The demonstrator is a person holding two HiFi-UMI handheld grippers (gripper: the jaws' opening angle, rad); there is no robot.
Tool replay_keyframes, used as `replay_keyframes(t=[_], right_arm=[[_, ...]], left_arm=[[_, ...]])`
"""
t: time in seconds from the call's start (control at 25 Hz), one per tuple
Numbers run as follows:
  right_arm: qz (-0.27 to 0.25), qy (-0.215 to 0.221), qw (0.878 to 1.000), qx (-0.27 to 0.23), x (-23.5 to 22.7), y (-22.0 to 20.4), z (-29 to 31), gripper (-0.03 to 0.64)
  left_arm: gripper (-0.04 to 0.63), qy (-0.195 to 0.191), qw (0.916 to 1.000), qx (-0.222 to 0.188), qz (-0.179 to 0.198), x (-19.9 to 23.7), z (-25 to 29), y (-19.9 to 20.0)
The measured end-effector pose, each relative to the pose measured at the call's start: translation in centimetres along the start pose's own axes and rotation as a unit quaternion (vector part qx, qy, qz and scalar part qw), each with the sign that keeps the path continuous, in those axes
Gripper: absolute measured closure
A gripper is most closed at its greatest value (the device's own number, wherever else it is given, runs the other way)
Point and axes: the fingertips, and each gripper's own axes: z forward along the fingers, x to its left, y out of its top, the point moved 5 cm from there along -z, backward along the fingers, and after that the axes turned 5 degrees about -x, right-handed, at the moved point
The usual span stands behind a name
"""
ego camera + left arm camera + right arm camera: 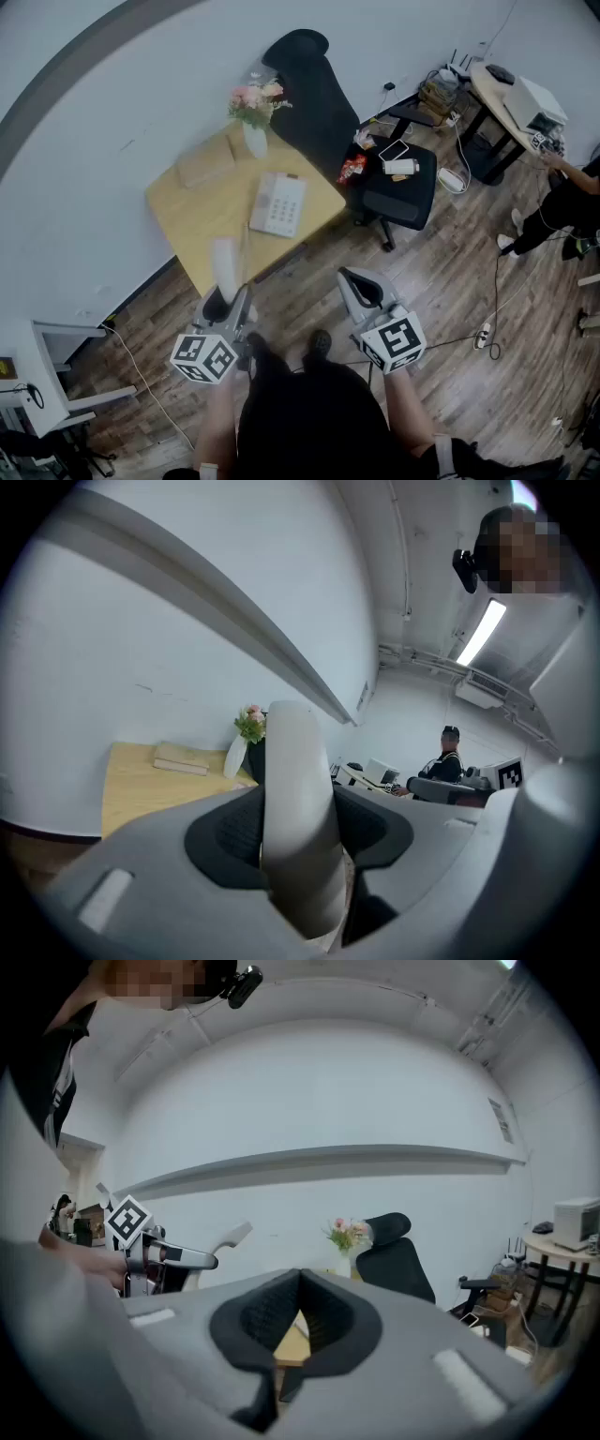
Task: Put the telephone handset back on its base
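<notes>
Left gripper view shows a pale, curved handset (295, 827).

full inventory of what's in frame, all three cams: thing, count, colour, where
handset: 1, white, upright between the left gripper's jaws
telephone base: 1, white, on the table
table: 1, light wood, against the wall
vase of flowers: 1, white vase, pink flowers, table's far corner
flat block: 1, tan, on the table beside the vase; book or box, cannot tell
office chairs: 2, black; one behind the table, one to its right with small items on the seat
round table: 1, light wood, far right
white device: 1, on the round table
power strip: 1, white, on the floor
person: 1, dark clothes, right edge
left gripper: 1, grey, closed on the handset
right gripper: 1, grey, jaws together, empty
</notes>
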Motion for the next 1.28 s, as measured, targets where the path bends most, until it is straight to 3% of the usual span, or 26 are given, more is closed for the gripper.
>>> replay_keyframes(t=[0.4,0.76,1.28], right_arm=[[-0.010,0.010,1.000,-0.005,-0.3,0.3,-1.0,0.615],[0.020,0.008,0.999,-0.024,-1.7,0.2,-1.6,0.615],[0.052,-0.009,0.999,-0.014,-3.2,-0.8,-0.3,0.615]], left_arm=[[0.376,-0.005,1.0000,-0.007,-0.002,-1.6,-0.1,0.1],[0.376,0.002,0.9999,-0.012,-0.006,-2.5,0.5,-0.3],[0.375,-0.008,0.9996,0.025,-0.012,-1.8,2.7,-1.7]])
